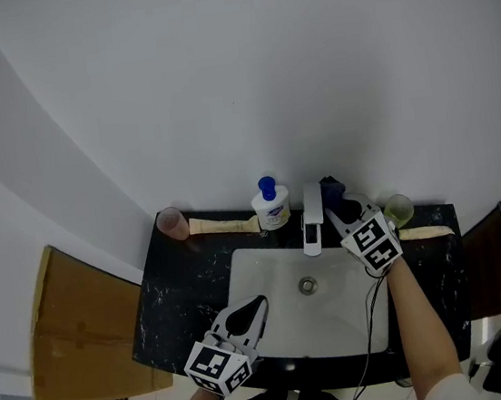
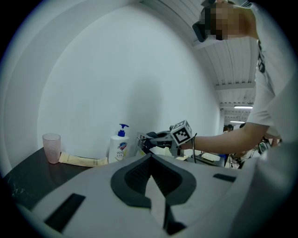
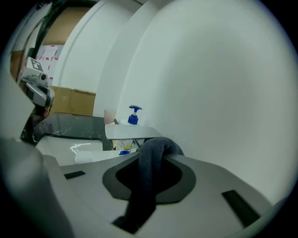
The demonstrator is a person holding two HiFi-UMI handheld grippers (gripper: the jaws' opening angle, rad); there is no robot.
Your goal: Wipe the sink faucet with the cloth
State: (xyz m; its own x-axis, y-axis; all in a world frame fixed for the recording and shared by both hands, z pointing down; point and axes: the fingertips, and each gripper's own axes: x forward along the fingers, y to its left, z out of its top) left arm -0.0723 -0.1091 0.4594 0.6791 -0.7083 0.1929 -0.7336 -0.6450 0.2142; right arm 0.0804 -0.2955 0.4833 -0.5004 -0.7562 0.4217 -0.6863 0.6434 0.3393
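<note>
Jaws first: the left gripper (image 2: 150,158) has its 2 black pads pressed tip to tip with nothing between them, hovering over the near rim of the white sink (image 1: 266,279). The right gripper (image 3: 156,149) is clenched on the dark cloth (image 3: 148,179), which bulges over the tips and trails down out of frame. That bundle is up just right of the faucet (image 1: 311,219); whether it touches, I cannot tell. A black marbled counter (image 1: 179,286) surrounds the basin. Along the back sit a pink cup (image 1: 172,223), a blue-pump soap bottle (image 1: 270,205) and a green cup (image 1: 399,211). Cardboard (image 1: 75,327) leans at left, cut off below. A plain white wall rises behind.
</note>
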